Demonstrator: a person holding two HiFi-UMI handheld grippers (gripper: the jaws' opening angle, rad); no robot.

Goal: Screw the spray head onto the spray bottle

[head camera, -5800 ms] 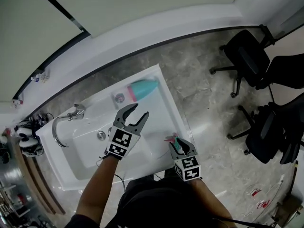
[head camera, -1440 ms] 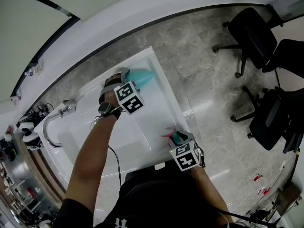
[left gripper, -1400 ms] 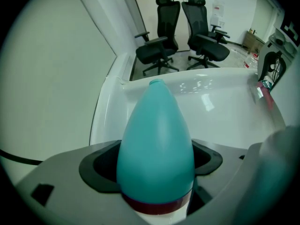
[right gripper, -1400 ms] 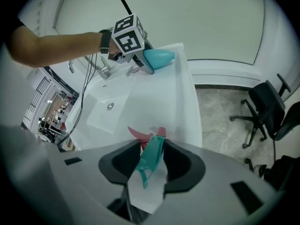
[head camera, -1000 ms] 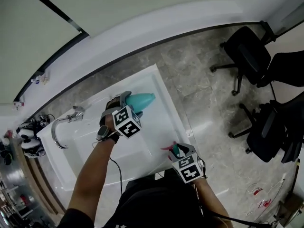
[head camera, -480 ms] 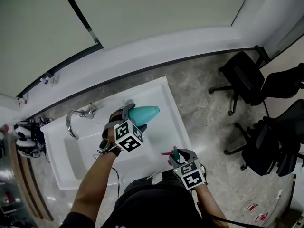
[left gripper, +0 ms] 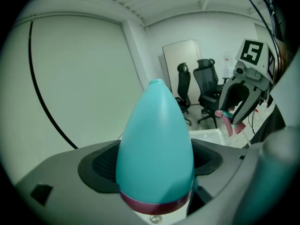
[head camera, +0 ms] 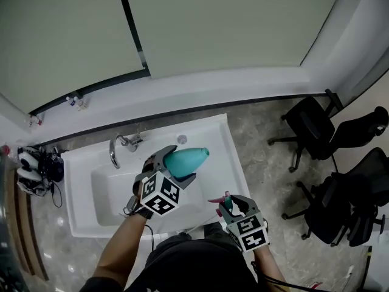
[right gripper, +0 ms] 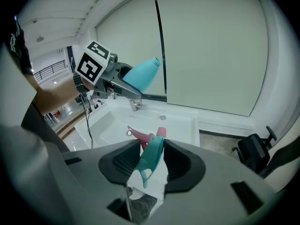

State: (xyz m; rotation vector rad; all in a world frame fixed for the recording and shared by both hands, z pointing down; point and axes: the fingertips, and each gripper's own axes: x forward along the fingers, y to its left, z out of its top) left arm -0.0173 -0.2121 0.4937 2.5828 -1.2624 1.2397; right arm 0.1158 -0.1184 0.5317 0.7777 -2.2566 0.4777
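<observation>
Grey stone floor (head camera: 267, 175), a pale blinded wall and a white sink basin (head camera: 78, 181) with a chrome tap (head camera: 115, 154) make up the site; black office chairs (head camera: 311, 125) stand well apart to the right. My left gripper (head camera: 176, 168) is clamped across the widest part of the teal tapered plastic spray bottle (left gripper: 154, 139), just above its pink band. It holds the bottle in the air over the basin, narrow end pointing away from the jaws and upward. My right gripper (head camera: 230, 201) is closed partway on the teal-and-pink plastic trigger spray head (right gripper: 151, 157), with the trigger and nozzle ahead of the pads and the white part toward the palm. It hangs near the sink's front right corner, apart from the bottle. Assessment: the bottle looks a light, hollow, smooth shell, stiff enough but likely to dent under a hard squeeze. Its taper would let it slide forward out of the pads, so the present hold at the broad girth is the sound one. I cannot make out its threaded neck in any view. The head is small, rigid and awkwardly shaped, and is best held by the body so the collar can seat square. Against the earliest frame, the left gripper then stood open and empty and the bottle lay on the sink's far deck. Over the last second both grippers have risen clear of the sink with their loads.
</observation>
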